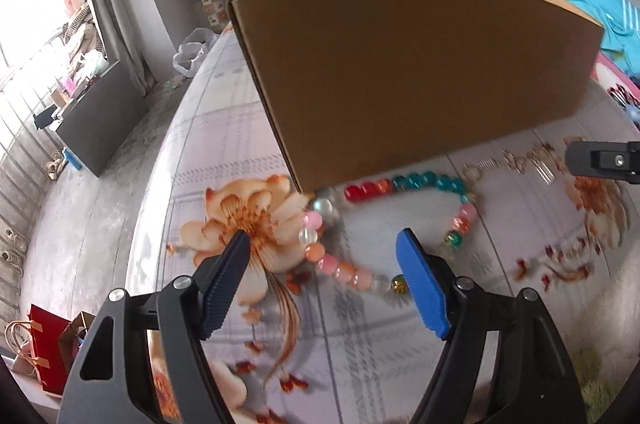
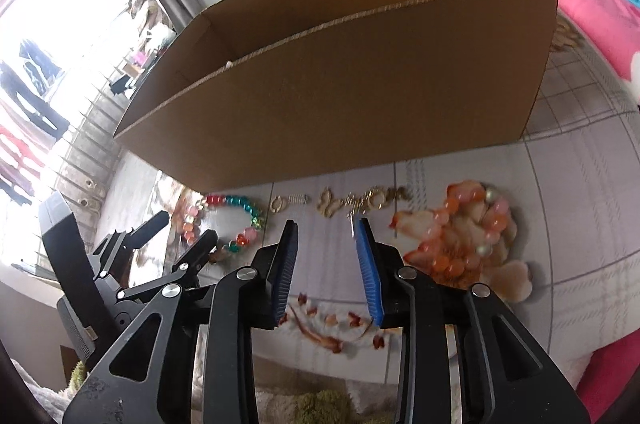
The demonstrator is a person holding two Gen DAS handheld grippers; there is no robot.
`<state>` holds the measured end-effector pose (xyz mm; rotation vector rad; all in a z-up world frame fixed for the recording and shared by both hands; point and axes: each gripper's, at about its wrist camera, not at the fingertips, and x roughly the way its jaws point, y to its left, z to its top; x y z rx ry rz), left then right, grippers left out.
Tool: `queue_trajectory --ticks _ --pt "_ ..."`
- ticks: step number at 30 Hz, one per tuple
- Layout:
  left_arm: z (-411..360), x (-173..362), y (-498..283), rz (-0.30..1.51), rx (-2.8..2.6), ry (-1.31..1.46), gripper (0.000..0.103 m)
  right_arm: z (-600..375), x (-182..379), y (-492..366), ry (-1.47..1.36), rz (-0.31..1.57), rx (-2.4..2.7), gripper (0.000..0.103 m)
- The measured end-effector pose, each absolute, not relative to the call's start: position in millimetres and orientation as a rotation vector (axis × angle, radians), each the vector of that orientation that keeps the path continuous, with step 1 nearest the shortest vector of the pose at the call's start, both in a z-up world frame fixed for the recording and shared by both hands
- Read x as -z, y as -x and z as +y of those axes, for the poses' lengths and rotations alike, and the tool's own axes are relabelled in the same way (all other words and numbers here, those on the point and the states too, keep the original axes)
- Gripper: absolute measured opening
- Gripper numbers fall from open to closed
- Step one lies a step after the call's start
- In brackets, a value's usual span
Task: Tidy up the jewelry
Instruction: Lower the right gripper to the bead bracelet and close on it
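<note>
Left gripper (image 1: 322, 242) jaws spread, empty, over multicolour bead bracelet (image 1: 400, 216) by cardboard box (image 1: 420, 72) front wall. Right gripper (image 2: 326, 228) part-open, empty, near gold chain (image 2: 360, 202). Straddle strand squarely, then close.

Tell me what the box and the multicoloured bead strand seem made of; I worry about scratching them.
Box: plain brown corrugated cardboard, matte; a ragged cut rim shows. Bead strand: glossy, partly see-through round beads, so glass or plastic; the look cannot settle which.
</note>
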<state>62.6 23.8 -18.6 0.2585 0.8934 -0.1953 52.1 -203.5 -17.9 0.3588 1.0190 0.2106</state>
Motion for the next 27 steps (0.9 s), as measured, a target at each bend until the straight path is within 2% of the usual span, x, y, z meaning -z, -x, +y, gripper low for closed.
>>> queue_trajectory --ticks 10,15,21,27 --pt "29.3 17.5 -35.9 0.946 0.278 -0.201 0.073 -198.3 18.2 -37.8 -0.294 1.029 -0.253 0.035" --pt "42.7 8.8 -33.8 0.917 0.299 -0.144 0.073 -180.1 17.8 -29.3 -0.239 1.016 -0.314 0.035" --pt "51.8 14.4 -49.8 0.949 0.307 -0.124 0.056 -157.9 19.3 -36.2 -0.173 1.012 -0.370 0.035" --pt "46.6 16.5 -53.0 0.951 0.306 -0.158 0.043 -138.7 27.7 -52.8 -0.126 1.031 -0.390 0.029"
